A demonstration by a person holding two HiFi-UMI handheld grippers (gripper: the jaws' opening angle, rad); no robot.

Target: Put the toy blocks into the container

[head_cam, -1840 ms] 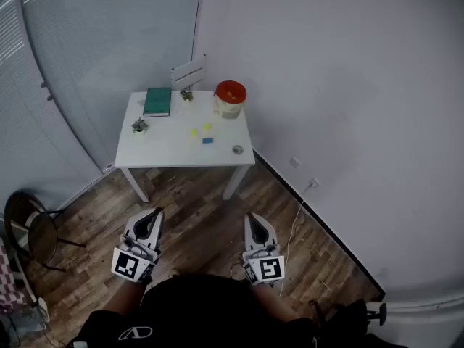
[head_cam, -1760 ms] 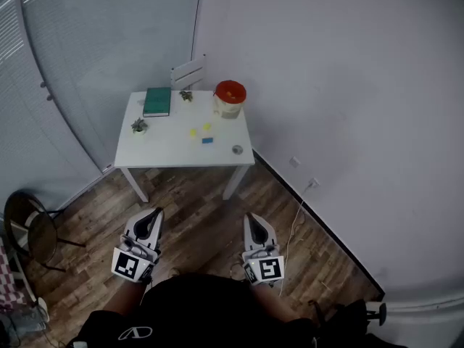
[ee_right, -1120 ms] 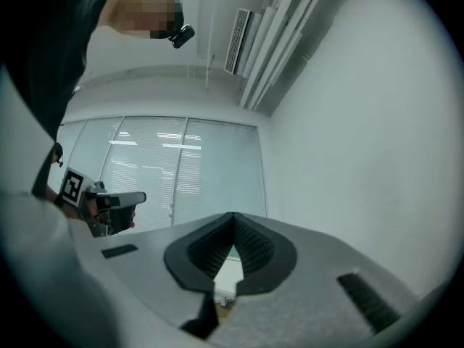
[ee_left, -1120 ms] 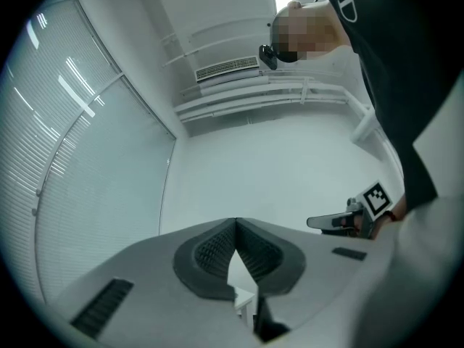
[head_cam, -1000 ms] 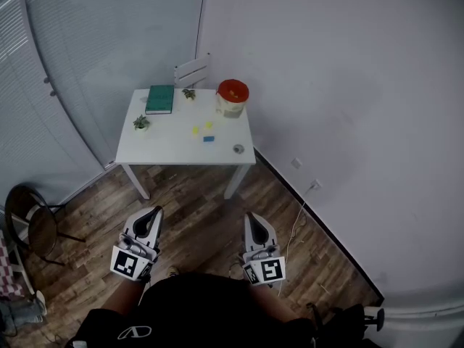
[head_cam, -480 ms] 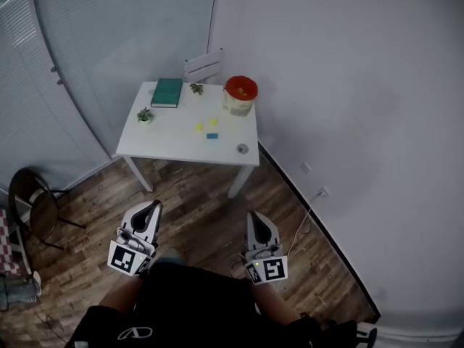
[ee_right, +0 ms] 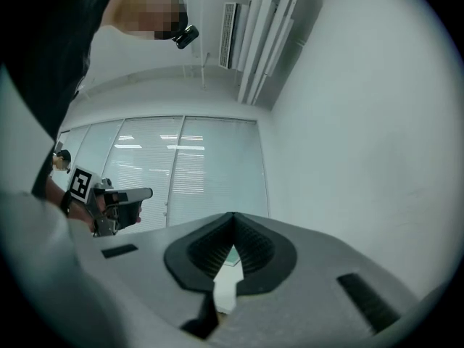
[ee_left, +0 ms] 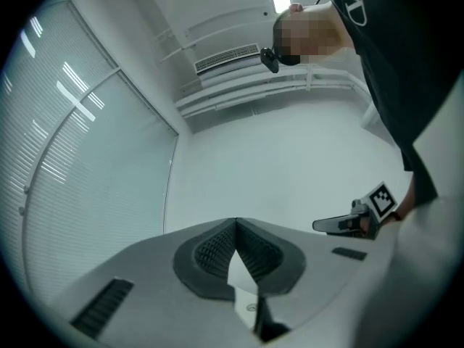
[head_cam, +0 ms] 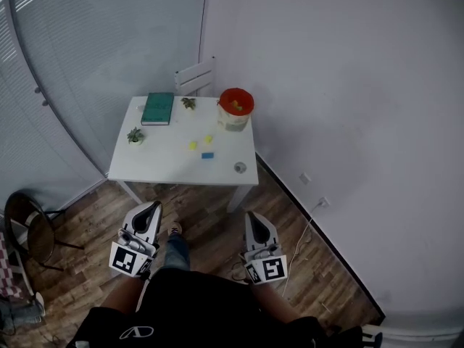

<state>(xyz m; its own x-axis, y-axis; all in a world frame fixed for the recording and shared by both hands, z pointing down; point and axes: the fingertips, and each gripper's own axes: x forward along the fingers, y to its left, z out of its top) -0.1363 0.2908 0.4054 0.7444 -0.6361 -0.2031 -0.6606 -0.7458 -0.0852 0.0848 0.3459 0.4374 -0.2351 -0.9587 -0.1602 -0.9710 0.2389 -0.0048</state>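
In the head view a white table (head_cam: 145,169) stands ahead across the wooden floor. On it lie two yellow blocks (head_cam: 192,145) (head_cam: 209,139) and a blue block (head_cam: 207,155). A container with a red rim (head_cam: 235,107) stands at the table's far right corner, something yellow inside. My left gripper (head_cam: 154,208) and right gripper (head_cam: 250,217) are held low near my body, well short of the table. Both are shut with nothing between the jaws, as the left gripper (ee_left: 235,221) and right gripper (ee_right: 233,214) views show. They point at the walls and ceiling.
A green book (head_cam: 158,108), two tiny potted plants (head_cam: 135,134) (head_cam: 188,103) and a small round object (head_cam: 240,167) share the table. A white chair back (head_cam: 194,75) stands behind it. A dark stool (head_cam: 32,230) is at the left, a wall cable (head_cam: 308,227) at the right.
The table has drawn nearer and shifted in the head view as I walked toward it. A leg and foot now show between the grippers. Both grippers stay shut.
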